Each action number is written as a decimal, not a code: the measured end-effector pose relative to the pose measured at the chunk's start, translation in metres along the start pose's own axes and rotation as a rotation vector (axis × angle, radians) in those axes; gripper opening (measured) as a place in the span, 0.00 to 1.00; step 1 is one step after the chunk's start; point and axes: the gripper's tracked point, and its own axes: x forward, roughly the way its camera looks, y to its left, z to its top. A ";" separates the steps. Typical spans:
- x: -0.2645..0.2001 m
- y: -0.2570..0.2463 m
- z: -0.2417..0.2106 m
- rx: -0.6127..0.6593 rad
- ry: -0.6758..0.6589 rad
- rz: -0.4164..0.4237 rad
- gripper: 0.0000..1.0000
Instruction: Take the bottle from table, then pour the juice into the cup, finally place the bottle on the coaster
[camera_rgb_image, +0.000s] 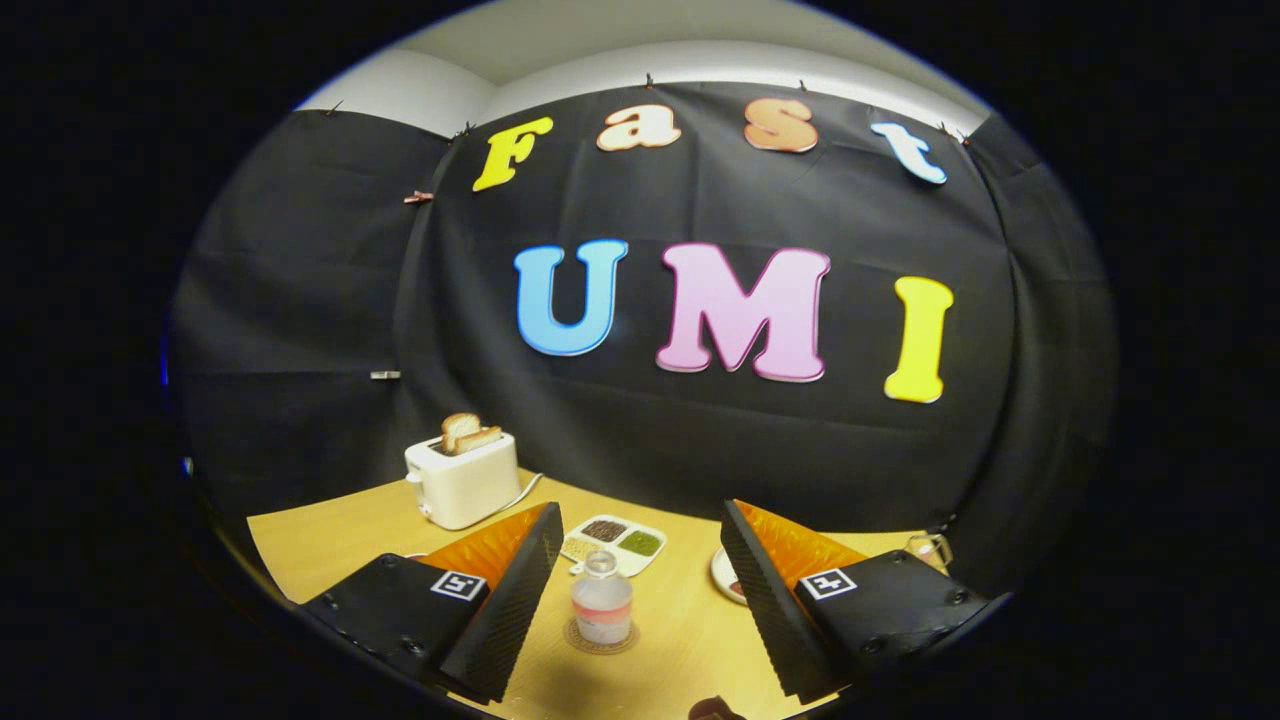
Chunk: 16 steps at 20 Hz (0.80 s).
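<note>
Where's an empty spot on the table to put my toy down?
Bare wood lies left of the toaster, and between the bottle on its coaster and the plate. It is crowded behind the bottle, by the tray. The gripper has its jaws open around the bottle, not touching.

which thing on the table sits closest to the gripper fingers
The bottle, standing upright on the round coaster between the open fingers of the gripper. The compartment tray and toaster lie farther back, beyond the fingertips.
</note>
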 end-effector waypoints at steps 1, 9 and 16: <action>-0.014 -0.001 0.017 -0.014 -0.010 -0.028 0.97; -0.124 -0.028 0.064 -0.008 -0.040 -0.212 0.97; -0.204 -0.010 0.051 0.011 -0.006 -0.340 0.97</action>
